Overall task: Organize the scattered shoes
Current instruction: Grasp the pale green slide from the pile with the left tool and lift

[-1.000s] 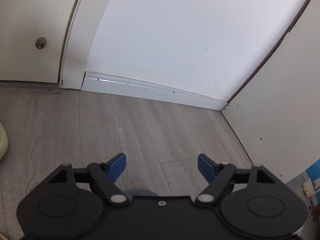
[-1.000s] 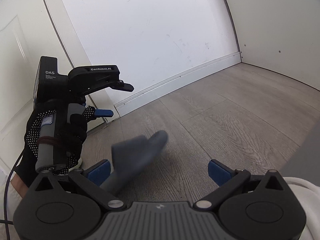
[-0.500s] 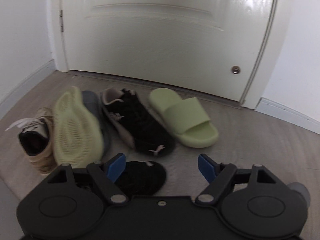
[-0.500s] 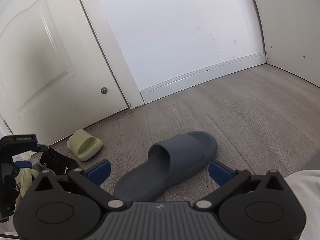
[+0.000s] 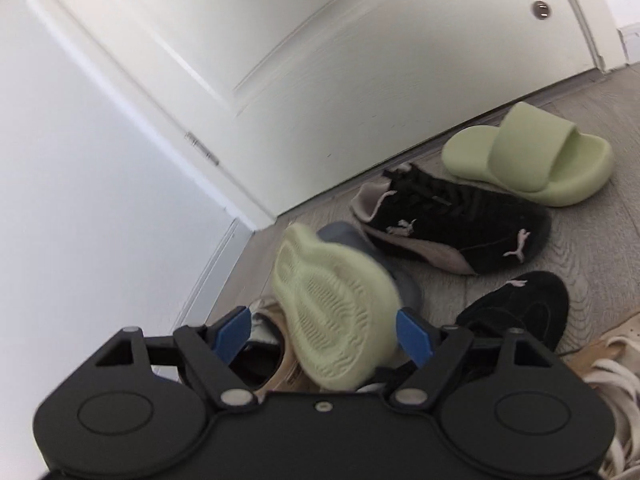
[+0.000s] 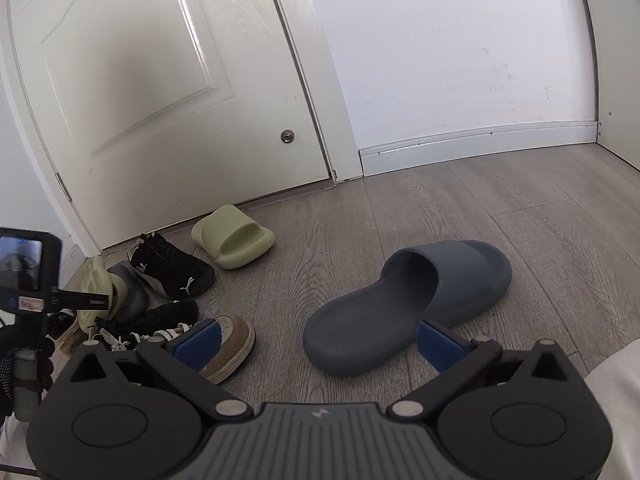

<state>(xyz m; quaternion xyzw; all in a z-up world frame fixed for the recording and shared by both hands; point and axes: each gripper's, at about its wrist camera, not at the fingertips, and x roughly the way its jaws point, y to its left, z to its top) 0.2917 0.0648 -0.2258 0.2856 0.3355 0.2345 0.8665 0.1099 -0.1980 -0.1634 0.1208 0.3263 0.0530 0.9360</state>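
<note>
My left gripper (image 5: 324, 332) is open, low over a pile of shoes by the door. A pale green slide (image 5: 336, 308) lies sole up between its blue pads; the right pad is at its edge and the left pad stands clear. Under it are a grey slide (image 5: 348, 240) and a tan sneaker (image 5: 272, 356). Beyond lie two black sneakers (image 5: 452, 224) (image 5: 520, 312) and an upright green slide (image 5: 532, 164). My right gripper (image 6: 320, 346) is open over bare floor. Just ahead of it a dark grey slide (image 6: 408, 300) rests on the floor, apart from the pile.
A white door (image 6: 160, 80) shuts off the far left, with a wall and baseboard (image 6: 480, 140) to its right. Another tan sneaker (image 6: 228, 340) lies by my right gripper's left finger. A gloved hand (image 6: 16, 364) holds the left gripper at the left edge.
The left view swung from a bare wall corner to the shoe pile and closed in on the sole-up green slide. The dark grey slide, blurred in motion before, now lies still on the floor.
</note>
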